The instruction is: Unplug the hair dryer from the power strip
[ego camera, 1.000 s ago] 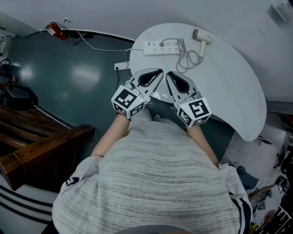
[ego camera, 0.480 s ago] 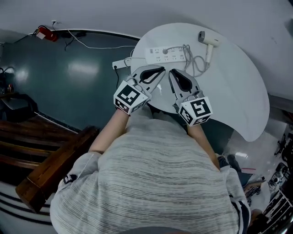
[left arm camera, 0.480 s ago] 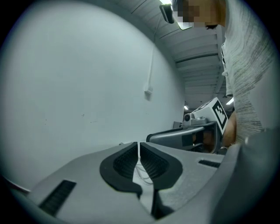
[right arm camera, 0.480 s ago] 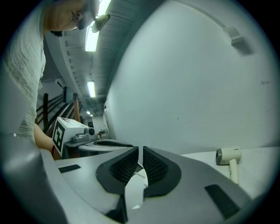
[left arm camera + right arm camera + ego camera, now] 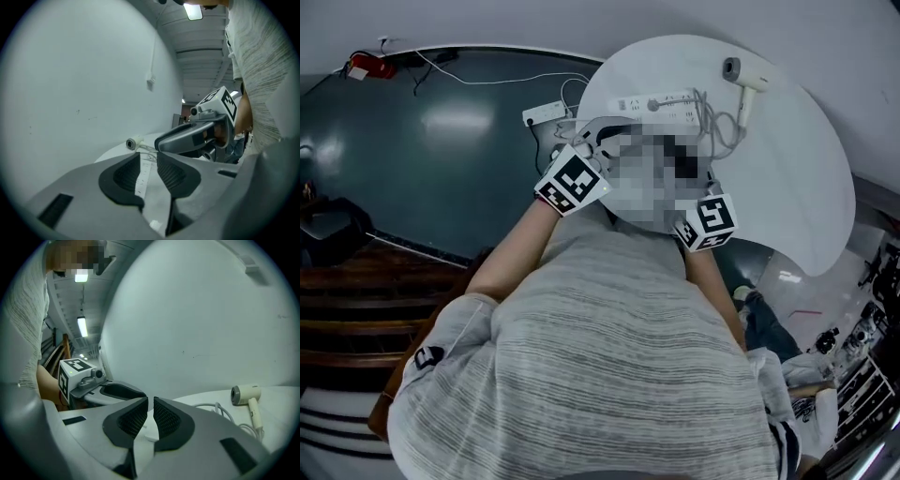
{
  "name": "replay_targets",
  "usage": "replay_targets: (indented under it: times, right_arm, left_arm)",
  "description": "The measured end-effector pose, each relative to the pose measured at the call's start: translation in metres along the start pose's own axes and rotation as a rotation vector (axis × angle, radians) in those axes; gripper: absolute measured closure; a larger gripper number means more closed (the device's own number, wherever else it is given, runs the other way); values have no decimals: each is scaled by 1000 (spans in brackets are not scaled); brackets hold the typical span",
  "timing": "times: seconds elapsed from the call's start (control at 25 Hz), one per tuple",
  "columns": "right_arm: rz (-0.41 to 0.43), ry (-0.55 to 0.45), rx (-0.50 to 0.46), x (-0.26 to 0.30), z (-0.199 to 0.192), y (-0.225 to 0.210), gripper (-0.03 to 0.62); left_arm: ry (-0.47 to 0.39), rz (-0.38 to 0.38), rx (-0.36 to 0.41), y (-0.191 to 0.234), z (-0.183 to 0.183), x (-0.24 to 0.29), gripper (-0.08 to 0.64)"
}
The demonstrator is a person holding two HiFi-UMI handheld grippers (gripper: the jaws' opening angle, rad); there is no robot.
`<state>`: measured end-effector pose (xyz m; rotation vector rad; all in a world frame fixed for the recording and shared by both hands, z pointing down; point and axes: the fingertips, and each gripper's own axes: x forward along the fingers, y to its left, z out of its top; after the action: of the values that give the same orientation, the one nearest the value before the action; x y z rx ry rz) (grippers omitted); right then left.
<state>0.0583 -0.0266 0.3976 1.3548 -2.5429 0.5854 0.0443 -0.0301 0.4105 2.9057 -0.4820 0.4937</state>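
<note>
Overhead, tips obscured; left tool point(image 5: 148, 164) just opening, empty; right tool point(image 5: 150, 408) closed, empty.

head view, jaws: those of the left gripper point(image 5: 149, 169) and right gripper point(image 5: 150, 414) are covered over; only the left marker cube point(image 5: 573, 180) and right marker cube point(image 5: 706, 222) show
left gripper view: jaws have just been opening, nothing between them
power strip point(image 5: 661, 101): near edge covered in head view; sockets too small to tell which one holds the plug
hair dryer point(image 5: 742, 75): tiny in left gripper view, only the barrel end made out
cord point(image 5: 220, 411): its run to the power strip is hidden behind the right gripper's body
</note>
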Motion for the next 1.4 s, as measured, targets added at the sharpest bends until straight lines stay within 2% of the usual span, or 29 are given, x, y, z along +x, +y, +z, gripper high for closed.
replay_targets:
  times: [0.08, 0.24, 0.44, 0.64, 0.92, 1.08, 1.24, 1.4]
  right_arm:
    - [-10, 15, 5, 5, -4, -5, 563]
    - [-5, 33, 9, 12, -9, -14, 562]
    - [24, 53, 4, 12, -14, -21, 561]
    - [51, 78, 4, 12, -21, -31, 561]
    - [63, 100, 11, 18, -28, -40, 561]
    - [57, 125, 10, 23, -34, -44, 558]
    - [53, 178, 9, 29, -45, -48, 489]
    - [42, 207, 4, 34, -52, -53, 486]
  left_arm:
    - [63, -24, 28, 3, -14, 8, 383]
    - [155, -22, 83, 13, -33, 27, 267]
    - [240, -15, 143, 22, -52, 47, 190]
    - [369, -28, 182, 26, -79, 65, 121]
    - [448, -24, 192, 43, -99, 79, 97]
    - [501, -51, 206, 48, -112, 90, 97]
    - [556, -88, 210, 47, -127, 97, 97]
    - [588, -100, 221, 47, -136, 101, 97]
